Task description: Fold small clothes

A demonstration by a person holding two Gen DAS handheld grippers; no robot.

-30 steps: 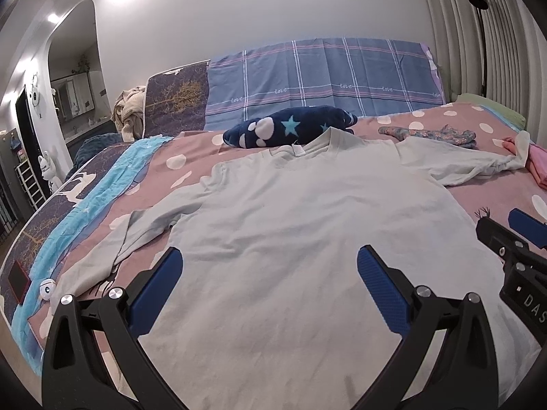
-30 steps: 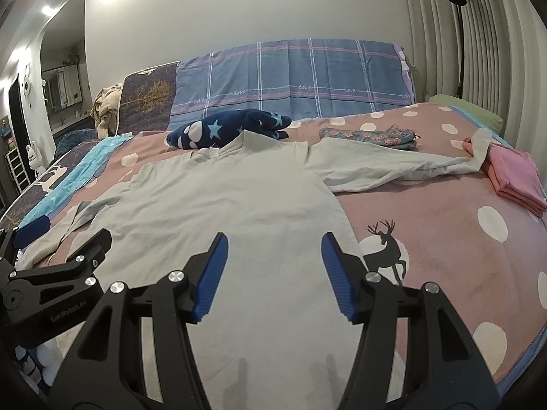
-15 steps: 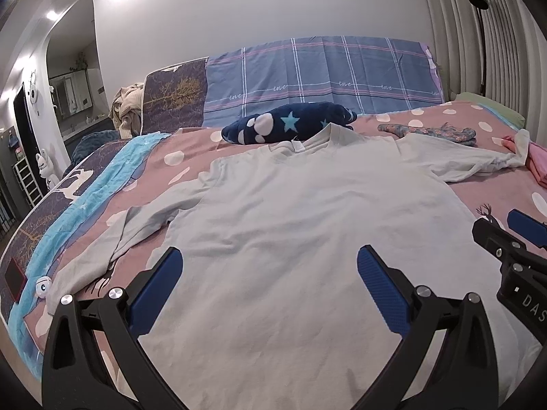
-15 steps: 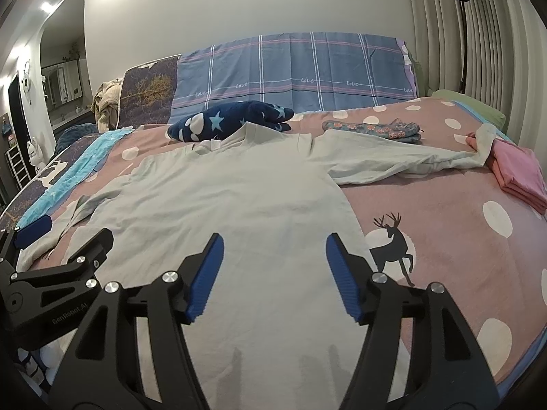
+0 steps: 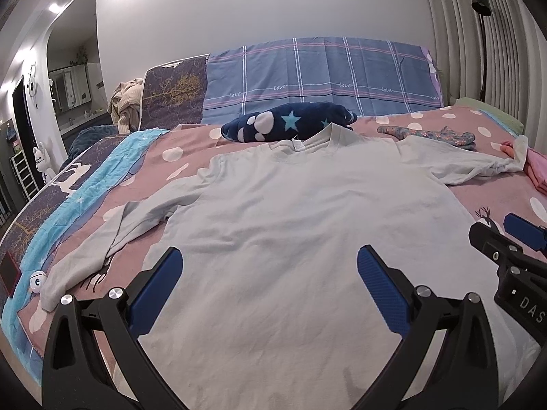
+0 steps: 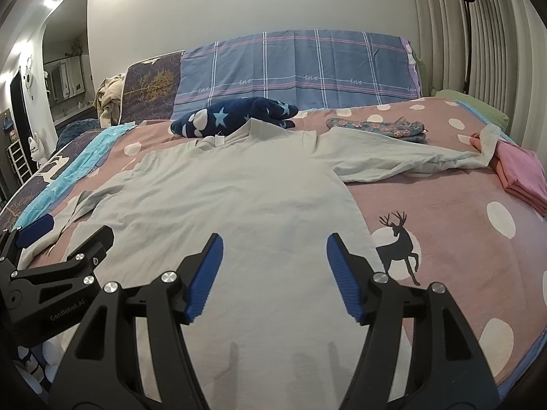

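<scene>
Two grippers are held low over the near end of a pale long-sleeved shirt [image 5: 307, 212], which is spread flat, front up, on a pink spotted bedspread [image 6: 444, 205]. The left gripper [image 5: 266, 283] is seen with its blue pads wide apart and nothing between them; the right gripper [image 6: 273, 273] is likewise spread, with only shirt fabric lying beneath the gap. Neither is seen to touch the cloth.

The shirt's collar is pointed away from the cameras and is laid against a navy star-patterned plush [image 5: 290, 121], which is partly covered by the neckline. The sleeve on the right is stretched outward, and its cuff is draped onto a stack of folded pink cloth [image 6: 519, 171] at the bed's edge. The other sleeve is bent and rumpled toward a turquoise blanket [image 5: 85, 188], near a small white round object [image 5: 37, 280]. A folded floral garment [image 6: 376, 126] is set beyond the right shoulder, apart from the shirt. A black deer print [image 6: 400, 242] is shown just beside the shirt's right side seam. A blue plaid sheet [image 5: 318, 71] is hung across the headboard, and a black floor lamp [image 6: 465, 17] is stood against the ribbed wall.
</scene>
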